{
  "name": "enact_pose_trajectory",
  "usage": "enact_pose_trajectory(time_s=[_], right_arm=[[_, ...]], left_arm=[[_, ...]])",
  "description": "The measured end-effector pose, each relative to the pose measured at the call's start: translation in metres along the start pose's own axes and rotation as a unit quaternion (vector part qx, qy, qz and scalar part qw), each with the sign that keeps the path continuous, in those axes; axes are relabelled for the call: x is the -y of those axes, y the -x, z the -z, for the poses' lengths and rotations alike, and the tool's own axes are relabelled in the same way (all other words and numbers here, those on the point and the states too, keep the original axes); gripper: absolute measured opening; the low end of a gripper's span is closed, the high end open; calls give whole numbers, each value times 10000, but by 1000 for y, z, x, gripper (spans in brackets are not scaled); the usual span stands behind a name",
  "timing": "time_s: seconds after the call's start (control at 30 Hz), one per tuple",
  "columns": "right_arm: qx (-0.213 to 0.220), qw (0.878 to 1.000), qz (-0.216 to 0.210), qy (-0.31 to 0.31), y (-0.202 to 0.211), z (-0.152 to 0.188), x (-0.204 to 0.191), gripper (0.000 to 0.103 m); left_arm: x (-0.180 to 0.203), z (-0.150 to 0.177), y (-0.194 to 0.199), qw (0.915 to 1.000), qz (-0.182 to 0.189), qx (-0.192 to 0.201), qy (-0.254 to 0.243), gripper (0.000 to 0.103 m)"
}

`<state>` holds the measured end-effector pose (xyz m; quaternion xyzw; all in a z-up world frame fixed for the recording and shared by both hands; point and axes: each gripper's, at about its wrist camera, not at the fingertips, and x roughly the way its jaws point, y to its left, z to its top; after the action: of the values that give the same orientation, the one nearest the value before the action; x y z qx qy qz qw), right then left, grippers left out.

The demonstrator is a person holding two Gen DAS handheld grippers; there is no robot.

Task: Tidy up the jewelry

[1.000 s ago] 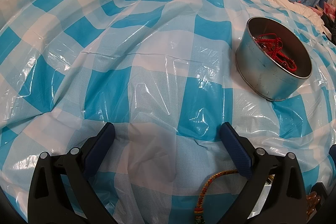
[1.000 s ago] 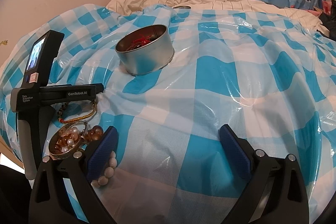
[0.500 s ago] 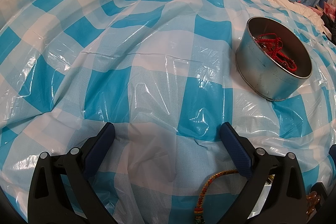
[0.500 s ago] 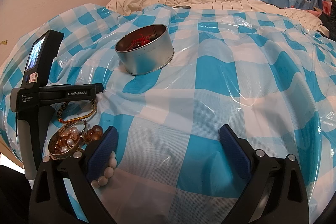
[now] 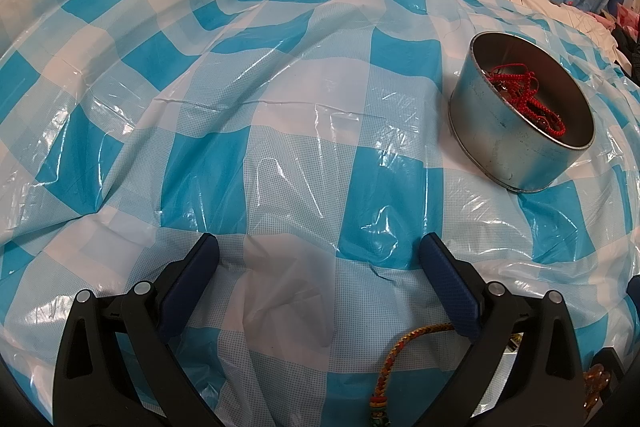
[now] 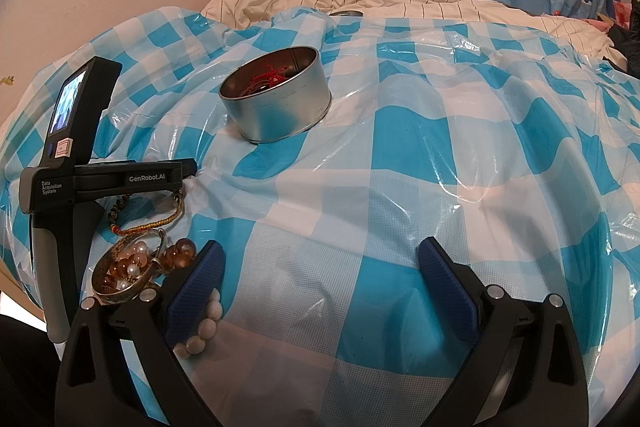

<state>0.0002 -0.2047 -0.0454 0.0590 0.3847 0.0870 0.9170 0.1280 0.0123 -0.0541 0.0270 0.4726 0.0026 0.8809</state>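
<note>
both grippers — left gripper [image 5: 318,267] and right gripper [image 6: 320,271] — hover with jaws spread wide, holding nothing. red cord [image 5: 524,95] sits in the tin [image 5: 504,143] on the checked sheet [image 5: 280,131].

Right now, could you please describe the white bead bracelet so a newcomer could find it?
On the blue-and-white checked sheet, look at the jewelry pile near the right claw. The white bead bracelet lies beside its left finger, its matte cream beads unlike the amber beads and braided cords nearby.
</note>
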Motion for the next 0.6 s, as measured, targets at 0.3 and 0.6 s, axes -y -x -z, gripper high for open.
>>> enact_pose_trajectory(time_s=[0.3, 0.6], right_arm=[[-1, 10000, 5, 1, 0, 0, 0, 94], [-4, 10000, 11, 2, 0, 0, 0, 94]], left_arm=[[0, 0, 0, 10000, -2, 2, -1, 96], [0, 0, 0, 10000, -2, 3, -1, 96]])
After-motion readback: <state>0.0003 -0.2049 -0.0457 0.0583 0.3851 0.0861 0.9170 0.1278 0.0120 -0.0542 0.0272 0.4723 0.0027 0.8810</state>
